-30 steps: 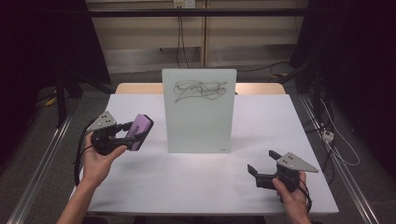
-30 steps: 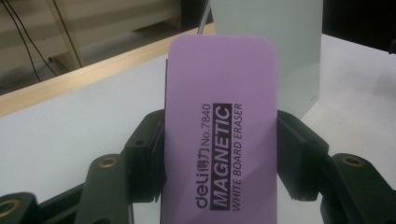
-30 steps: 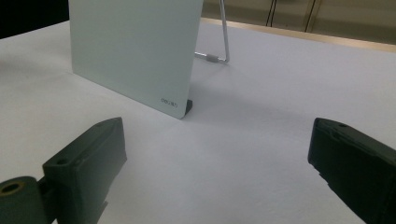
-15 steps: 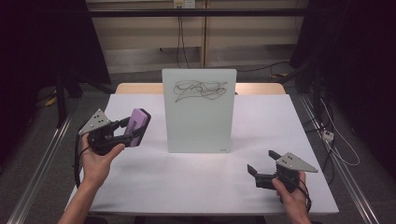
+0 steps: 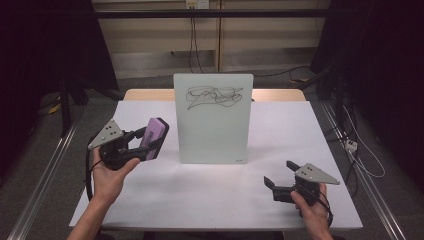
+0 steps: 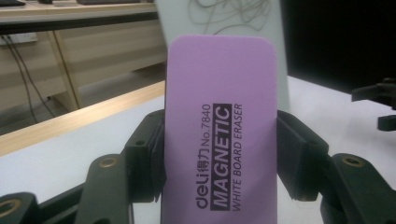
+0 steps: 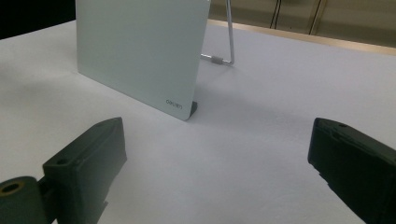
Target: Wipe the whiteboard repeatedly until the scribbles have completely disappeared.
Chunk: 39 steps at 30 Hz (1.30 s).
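A: Largest item?
B: White table (image 5: 210, 200), wooden edge along the far side. Dark floor and cables around it.

A: Next down?
B: Whiteboard (image 5: 213, 125), upright near the table's middle, propped from behind on a metal wire stand (image 7: 229, 42). Black scribble (image 5: 212, 96) across the upper part. Small maker's mark at the lower corner, legible from the right gripper view.

A: Then the tools?
B: Left gripper (image 5: 137, 146), held in a hand above the table's left part, just left of the whiteboard and apart from it. Jaws clamped on a purple eraser, one pad on each long side. Right gripper (image 5: 281, 176), held low over the table's near right corner, well apart from the board. Jaws spread wide, bare tabletop between them.

A: Smallest entry?
B: Purple magnetic whiteboard eraser (image 6: 219, 135), rounded corners, black lettering running lengthwise. Pinched between the left gripper's jaws, upper end sticking out well past them, tilted toward the board. Off the table, not touching the whiteboard.
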### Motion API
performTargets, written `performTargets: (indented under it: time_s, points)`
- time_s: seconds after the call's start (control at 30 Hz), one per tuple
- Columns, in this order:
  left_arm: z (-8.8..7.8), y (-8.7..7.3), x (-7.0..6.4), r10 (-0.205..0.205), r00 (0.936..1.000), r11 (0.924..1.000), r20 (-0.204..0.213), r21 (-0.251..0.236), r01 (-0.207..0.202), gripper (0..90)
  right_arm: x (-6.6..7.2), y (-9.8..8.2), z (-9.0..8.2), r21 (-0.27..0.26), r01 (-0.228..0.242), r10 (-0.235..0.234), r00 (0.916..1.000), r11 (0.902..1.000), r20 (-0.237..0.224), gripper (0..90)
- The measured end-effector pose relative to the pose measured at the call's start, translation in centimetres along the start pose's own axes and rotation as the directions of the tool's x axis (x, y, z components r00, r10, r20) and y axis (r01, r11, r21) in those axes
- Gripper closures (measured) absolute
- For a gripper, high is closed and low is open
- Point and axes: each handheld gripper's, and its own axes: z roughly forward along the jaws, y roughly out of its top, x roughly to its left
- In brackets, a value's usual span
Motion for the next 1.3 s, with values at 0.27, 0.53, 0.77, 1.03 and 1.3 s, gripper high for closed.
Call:
performTargets:
  time_s: [0.27,0.53,0.77,1.03,1.3]
  points:
    - [0.8,0.2,-1.1,-0.006,1.0000,1.0000,0.007,0.003,0.006,41.1,0.0,0.1,0.2,0.006,-0.001,0.001,1.0000,1.0000,0.001,4.0]
    - [1.6,2.1,-2.4,0.056,0.9984,0.9984,0.012,-0.010,-0.055,41.2,0.0,0.0,0.3,0.007,-0.001,0.001,1.0000,1.0000,0.008,4.0]
    - [2.8,3.5,-2.9,0.092,0.9958,0.9958,0.006,-0.007,-0.092,41.2,-0.1,0.0,0.3,0.008,-0.003,0.003,1.0000,1.0000,0.008,4.0]
    - [3.9,4.2,-3.5,0.117,0.9931,0.9929,0.004,-0.019,-0.117,41.2,-0.1,0.0,0.2,0.007,-0.001,0.001,0.9999,1.0000,0.010,4.0]
    - [4.4,5.5,-3.3,0.124,0.9921,0.9908,-0.018,-0.053,-0.125,41.1,-0.1,0.0,0.3,0.008,0.000,0.000,1.0000,1.0000,0.010,4.0]
